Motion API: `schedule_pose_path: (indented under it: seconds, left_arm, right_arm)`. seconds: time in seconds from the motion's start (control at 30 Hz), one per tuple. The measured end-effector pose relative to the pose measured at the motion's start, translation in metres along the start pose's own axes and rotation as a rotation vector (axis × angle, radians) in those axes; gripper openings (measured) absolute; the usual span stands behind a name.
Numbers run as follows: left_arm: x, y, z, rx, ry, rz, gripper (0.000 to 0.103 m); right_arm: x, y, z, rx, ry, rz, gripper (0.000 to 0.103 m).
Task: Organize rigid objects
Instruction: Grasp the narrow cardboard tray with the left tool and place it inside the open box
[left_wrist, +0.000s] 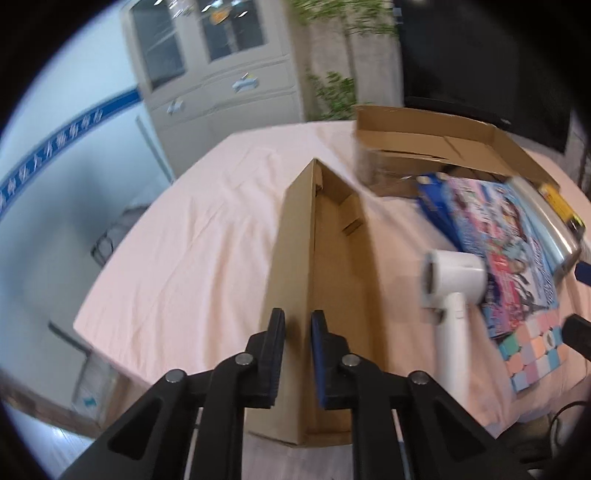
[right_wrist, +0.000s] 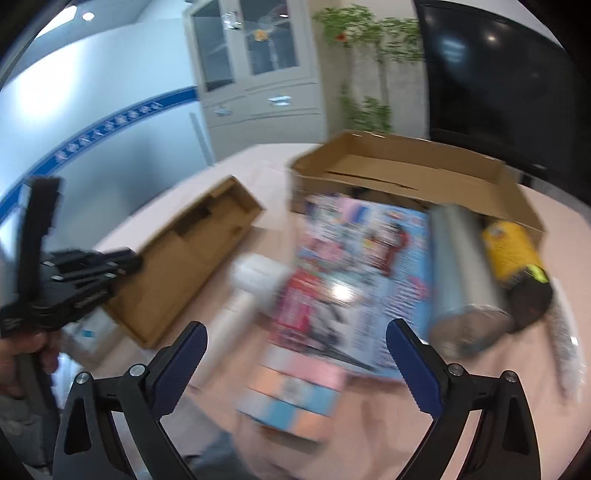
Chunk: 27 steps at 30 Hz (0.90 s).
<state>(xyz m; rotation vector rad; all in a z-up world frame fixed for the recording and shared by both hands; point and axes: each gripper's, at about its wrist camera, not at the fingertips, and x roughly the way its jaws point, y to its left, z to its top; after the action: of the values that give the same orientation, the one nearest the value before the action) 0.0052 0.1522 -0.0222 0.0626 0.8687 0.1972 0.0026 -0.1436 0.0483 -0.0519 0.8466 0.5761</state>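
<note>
My left gripper (left_wrist: 298, 332) is shut on the near side wall of a long, narrow open cardboard box (left_wrist: 332, 240) lying on the pink cloth. The right wrist view shows that gripper (right_wrist: 122, 260) at the same box (right_wrist: 184, 251), with a hand on its handle. My right gripper (right_wrist: 295, 328) stands open above a colourful picture box (right_wrist: 369, 258) and a pastel cube (right_wrist: 295, 387), holding nothing. A white handheld device (left_wrist: 454, 280) lies between the long box and the picture box (left_wrist: 498, 229). A silver cylinder (right_wrist: 465, 280) and a yellow-and-black can (right_wrist: 513, 251) lie further right.
A large open cardboard box (right_wrist: 406, 173) stands behind the items on the pink-clothed table (left_wrist: 184, 240). A white crinkled object (right_wrist: 565, 343) lies at the far right. Beyond the table are a grey cabinet (left_wrist: 221, 74), a plant (right_wrist: 369, 55) and a black screen (right_wrist: 498, 74).
</note>
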Motion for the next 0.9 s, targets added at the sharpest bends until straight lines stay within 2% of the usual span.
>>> schedule_pose_path:
  seconds: [0.07, 0.13, 0.2, 0.3, 0.37, 0.43, 0.47, 0.57, 0.67, 0.73, 0.8, 0.83, 0.87, 0.9]
  left_arm:
    - [0.010, 0.024, -0.007, -0.065, 0.043, -0.025, 0.014]
    - [0.025, 0.049, -0.018, -0.159, 0.107, -0.117, 0.014]
    - [0.035, 0.062, -0.025, -0.233, 0.137, -0.200, 0.014]
    - [0.038, 0.069, -0.029, -0.268, 0.142, -0.252, 0.013]
    - [0.036, 0.067, -0.032, -0.284, 0.146, -0.269, 0.013]
    - [0.038, 0.068, -0.034, -0.295, 0.146, -0.277, 0.013]
    - [0.038, 0.068, -0.033, -0.292, 0.145, -0.279, 0.013]
    - [0.035, 0.065, -0.026, -0.276, 0.134, -0.256, 0.009]
    - [0.009, 0.058, -0.004, -0.239, 0.045, -0.254, 0.010]
    - [-0.020, 0.041, 0.034, -0.165, -0.076, -0.231, 0.010]
    - [-0.037, 0.029, 0.069, -0.118, -0.166, -0.254, 0.010]
    - [-0.046, 0.018, 0.099, -0.078, -0.227, -0.281, 0.010]
    - [-0.049, 0.012, 0.114, -0.056, -0.254, -0.291, 0.010]
    - [-0.050, -0.004, 0.145, -0.009, -0.299, -0.308, 0.009]
  right_arm:
    - [0.004, 0.017, 0.011, 0.004, 0.001, 0.076, 0.098]
    - [0.018, 0.036, 0.024, 0.032, 0.028, 0.161, 0.095]
    - [0.041, 0.057, 0.034, 0.034, 0.072, 0.186, 0.088]
    - [0.077, 0.094, 0.043, 0.019, 0.156, 0.224, 0.066]
    - [0.102, 0.124, 0.041, -0.039, 0.185, 0.186, 0.051]
    - [0.127, 0.140, 0.035, -0.030, 0.254, 0.189, 0.022]
    - [0.140, 0.147, 0.030, -0.012, 0.293, 0.201, 0.020]
    - [0.149, 0.157, 0.030, -0.025, 0.275, 0.172, 0.021]
    - [0.133, 0.144, 0.045, 0.007, 0.210, 0.186, 0.017]
    - [0.115, 0.136, 0.068, 0.015, 0.117, 0.174, 0.016]
    - [0.090, 0.121, 0.093, 0.013, 0.011, 0.140, 0.016]
    - [0.078, 0.111, 0.111, 0.024, -0.045, 0.122, 0.017]
    - [0.066, 0.098, 0.132, 0.033, -0.103, 0.097, 0.017]
    - [0.059, 0.086, 0.151, 0.038, -0.148, 0.071, 0.016]
